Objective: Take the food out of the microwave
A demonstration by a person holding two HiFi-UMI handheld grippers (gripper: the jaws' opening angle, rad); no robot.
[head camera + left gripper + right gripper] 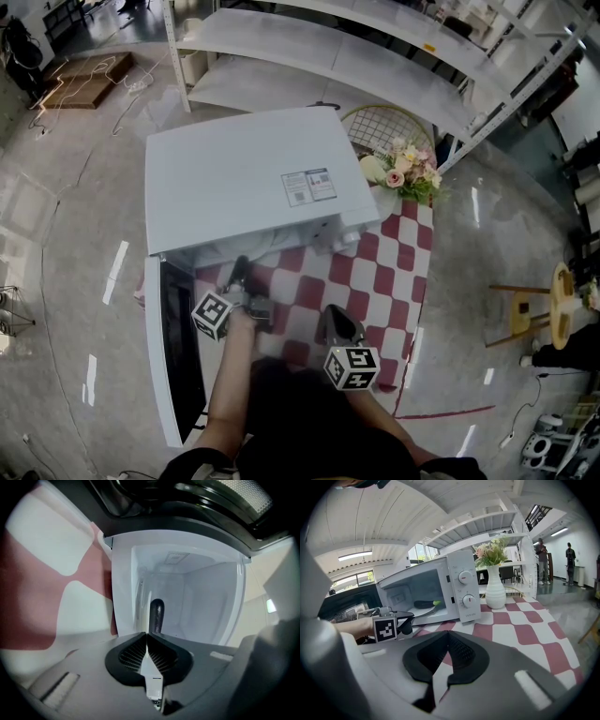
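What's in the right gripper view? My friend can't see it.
A white microwave stands open with a long dark vegetable on a plate inside, and the left hand-held gripper grips the plate's rim. A white vase of flowers stands beside it on a red-and-white checked cloth.

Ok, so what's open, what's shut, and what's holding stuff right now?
Microwave door: swung wide open.
Plate: inside the microwave.
Dark green vegetable: lying on the plate, not out yet.
Left tongs: shut on the plate's rim.
Right tongs: shut, holding nothing, above the tablecloth.
Flower vase: standing upright beside the microwave.
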